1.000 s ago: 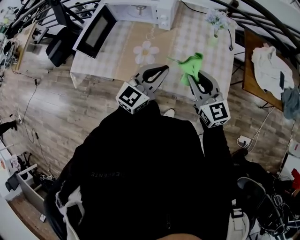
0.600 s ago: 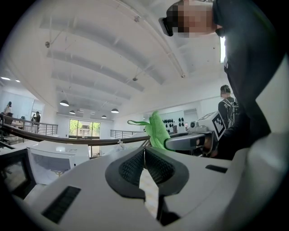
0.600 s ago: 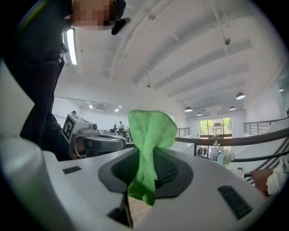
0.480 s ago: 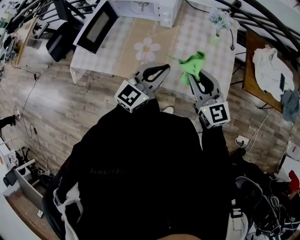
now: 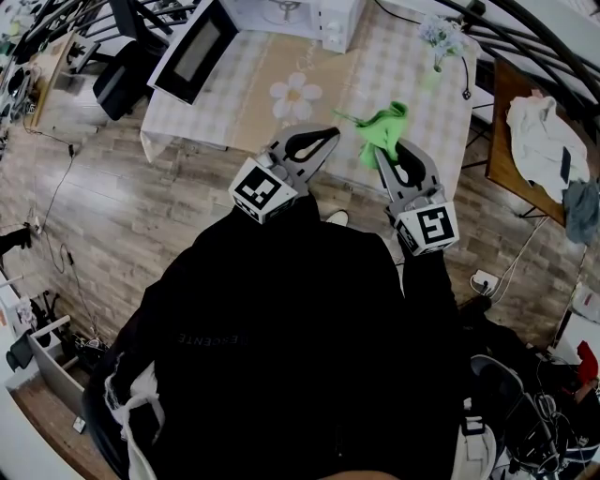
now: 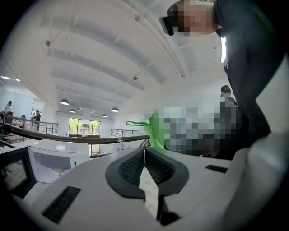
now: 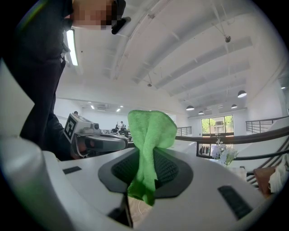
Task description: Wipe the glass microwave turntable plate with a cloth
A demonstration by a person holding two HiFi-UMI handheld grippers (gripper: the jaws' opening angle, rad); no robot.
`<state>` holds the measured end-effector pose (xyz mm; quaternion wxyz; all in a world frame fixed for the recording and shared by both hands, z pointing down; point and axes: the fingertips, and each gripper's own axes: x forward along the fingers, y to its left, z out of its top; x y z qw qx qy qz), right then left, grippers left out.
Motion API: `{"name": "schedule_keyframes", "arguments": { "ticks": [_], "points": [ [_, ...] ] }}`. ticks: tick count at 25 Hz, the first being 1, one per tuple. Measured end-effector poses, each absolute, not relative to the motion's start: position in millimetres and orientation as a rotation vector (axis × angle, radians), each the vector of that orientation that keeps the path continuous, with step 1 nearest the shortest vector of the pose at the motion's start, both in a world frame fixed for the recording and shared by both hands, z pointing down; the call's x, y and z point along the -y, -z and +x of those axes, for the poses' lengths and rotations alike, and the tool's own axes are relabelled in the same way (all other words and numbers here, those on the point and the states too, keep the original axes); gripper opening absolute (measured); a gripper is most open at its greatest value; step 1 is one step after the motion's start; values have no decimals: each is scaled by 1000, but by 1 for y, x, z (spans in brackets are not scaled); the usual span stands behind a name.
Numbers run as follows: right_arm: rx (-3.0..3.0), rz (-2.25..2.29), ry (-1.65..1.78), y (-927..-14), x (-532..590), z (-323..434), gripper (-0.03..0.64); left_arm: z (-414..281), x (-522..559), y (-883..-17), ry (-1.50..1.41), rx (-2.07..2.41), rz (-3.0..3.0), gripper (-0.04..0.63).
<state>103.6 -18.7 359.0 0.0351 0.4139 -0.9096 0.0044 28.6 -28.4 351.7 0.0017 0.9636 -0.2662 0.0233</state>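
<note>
Green cloth (image 7: 151,131) in right gripper (image 7: 143,169)
Jaws clamped on it, top bunched above them; left gripper (image 7: 97,140) at left, flowers (image 7: 224,155) far right.

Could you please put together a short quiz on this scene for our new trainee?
1. True or false: the left hand-held gripper holds the cloth.
2. The microwave door is: A) open, B) shut, C) removed.
3. Fill in: the cloth's colour is ____.
Key: 1 false, the right hand-held gripper is shut on it, and the left one is shut on nothing; 2 A; 3 green.
</note>
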Motion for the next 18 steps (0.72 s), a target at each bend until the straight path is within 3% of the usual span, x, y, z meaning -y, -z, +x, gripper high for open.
{"name": "schedule_keyframes", "arguments": {
  "ticks": [18],
  "points": [
    [2793, 1256, -54, -365, 17, 108, 101, 32, 26, -351, -70, 837, 3034, 21]
  ]
}}
